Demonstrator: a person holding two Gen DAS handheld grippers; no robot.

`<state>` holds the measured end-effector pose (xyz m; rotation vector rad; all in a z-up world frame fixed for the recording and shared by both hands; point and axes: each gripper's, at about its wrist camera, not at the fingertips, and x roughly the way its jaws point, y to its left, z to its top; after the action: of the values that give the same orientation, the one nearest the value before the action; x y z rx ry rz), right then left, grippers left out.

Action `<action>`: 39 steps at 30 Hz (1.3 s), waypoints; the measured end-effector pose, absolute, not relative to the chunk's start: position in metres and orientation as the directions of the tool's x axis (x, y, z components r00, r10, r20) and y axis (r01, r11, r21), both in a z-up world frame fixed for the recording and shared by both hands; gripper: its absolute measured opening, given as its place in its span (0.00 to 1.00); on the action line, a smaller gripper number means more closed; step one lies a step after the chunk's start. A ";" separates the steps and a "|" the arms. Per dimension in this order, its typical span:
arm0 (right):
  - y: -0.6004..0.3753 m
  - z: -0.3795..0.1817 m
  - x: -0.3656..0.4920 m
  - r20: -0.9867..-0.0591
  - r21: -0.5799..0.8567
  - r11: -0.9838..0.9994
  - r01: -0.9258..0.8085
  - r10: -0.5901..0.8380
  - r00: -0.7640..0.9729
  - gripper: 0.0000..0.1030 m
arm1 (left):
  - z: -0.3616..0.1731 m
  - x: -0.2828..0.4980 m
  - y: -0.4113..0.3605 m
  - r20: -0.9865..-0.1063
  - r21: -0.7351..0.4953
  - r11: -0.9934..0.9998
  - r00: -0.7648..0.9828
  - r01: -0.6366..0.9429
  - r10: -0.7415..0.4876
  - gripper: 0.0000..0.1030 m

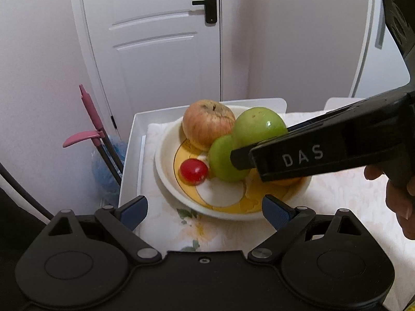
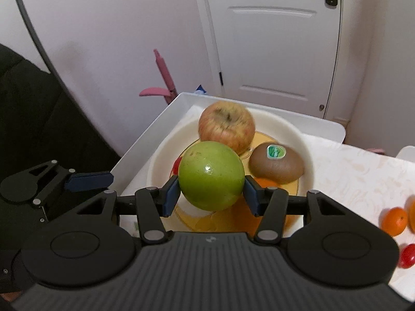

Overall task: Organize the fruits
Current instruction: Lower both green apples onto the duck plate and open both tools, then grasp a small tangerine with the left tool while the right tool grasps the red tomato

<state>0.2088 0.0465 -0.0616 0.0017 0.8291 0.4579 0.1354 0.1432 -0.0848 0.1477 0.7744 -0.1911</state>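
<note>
My right gripper point(image 2: 211, 194) is shut on a green apple point(image 2: 211, 175), both blue pads against its sides, just above the white and yellow plate point(image 2: 285, 129). In the plate lie a red-yellow apple point(image 2: 227, 127), a kiwi with a sticker point(image 2: 276, 165) and an orange fruit point(image 2: 264, 182). The left wrist view shows the held green apple point(image 1: 259, 127) between the right gripper's point(image 1: 255, 140) fingers. Just below it a second green apple point(image 1: 221, 160) and a cherry tomato point(image 1: 194, 171) rest in the plate point(image 1: 166, 171). My left gripper point(image 1: 205, 207) stands open at the plate's near rim, holding nothing.
The plate sits in a white tray point(image 1: 135, 140) on a floral tablecloth. Tangerines point(image 2: 394, 220) and a cherry tomato point(image 2: 407, 255) lie loose on the cloth to the right. A pink-handled broom point(image 1: 90, 119) leans left of the table. A hand point(image 1: 399, 194) grips the right tool.
</note>
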 end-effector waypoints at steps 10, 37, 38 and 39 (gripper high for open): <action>0.046 -0.060 0.201 -0.688 0.183 0.902 -0.390 0.401 0.605 0.70 | -0.096 0.123 0.145 -0.722 0.069 0.968 0.682 0.241 -0.118 0.94; -0.078 -0.001 0.121 -0.652 0.135 0.970 -0.204 0.242 0.718 0.74 | -0.035 0.082 0.089 -0.657 0.060 0.968 0.740 0.243 -0.145 0.94; -0.087 -0.001 0.119 -0.652 0.127 0.972 -0.200 0.234 0.721 0.76 | -0.033 0.080 0.084 -0.656 0.057 0.971 0.742 0.233 -0.140 0.94; -0.095 -0.001 0.116 -0.652 0.123 0.973 -0.197 0.229 0.723 0.76 | -0.032 0.078 0.079 -0.655 0.052 0.973 0.743 0.225 -0.137 0.94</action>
<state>0.1164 -0.0955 -0.0009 0.0457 0.7255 0.2354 0.0780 0.0791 -0.0320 0.1309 0.7066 -0.1986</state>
